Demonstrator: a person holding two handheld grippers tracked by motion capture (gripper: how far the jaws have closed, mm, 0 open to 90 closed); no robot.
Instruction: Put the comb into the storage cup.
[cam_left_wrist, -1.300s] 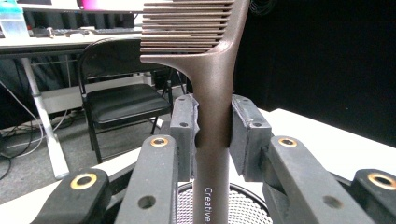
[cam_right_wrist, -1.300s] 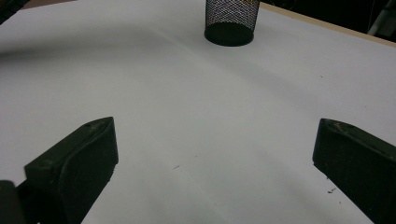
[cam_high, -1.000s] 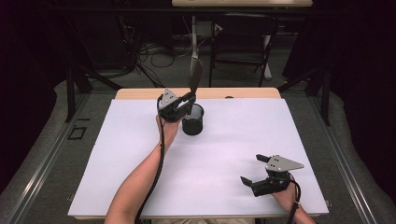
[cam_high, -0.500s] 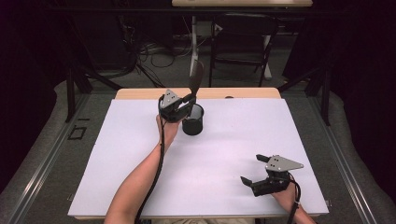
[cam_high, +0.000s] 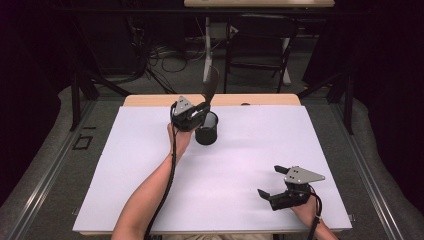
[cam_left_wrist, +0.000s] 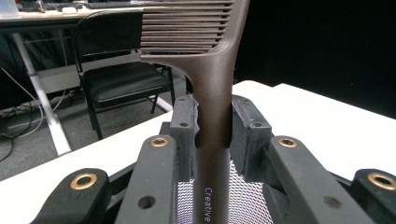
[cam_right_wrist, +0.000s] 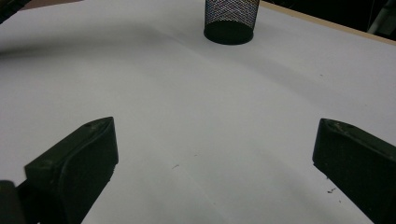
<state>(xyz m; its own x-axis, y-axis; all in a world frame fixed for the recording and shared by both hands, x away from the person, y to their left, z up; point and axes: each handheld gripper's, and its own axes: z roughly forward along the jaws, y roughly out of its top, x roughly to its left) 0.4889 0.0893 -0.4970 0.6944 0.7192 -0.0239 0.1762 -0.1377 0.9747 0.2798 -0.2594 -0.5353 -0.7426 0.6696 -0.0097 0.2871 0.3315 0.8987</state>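
Brown plastic comb (cam_left_wrist: 212, 70) stands upright, its handle clamped between the left tongs (cam_high: 200, 111), teeth end above them and handle running down into the black mesh cup (cam_high: 207, 128) on the white surface (cam_high: 250, 155). Right tongs (cam_high: 270, 181) rest well apart, spread wide and holding nothing.

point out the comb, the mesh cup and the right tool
comb (cam_left_wrist: 214, 88), left gripper view, on its handle
mesh cup (cam_high: 206, 135), high view, on its side wall
right tool (cam_high: 274, 181), high view, midway between its fingertips
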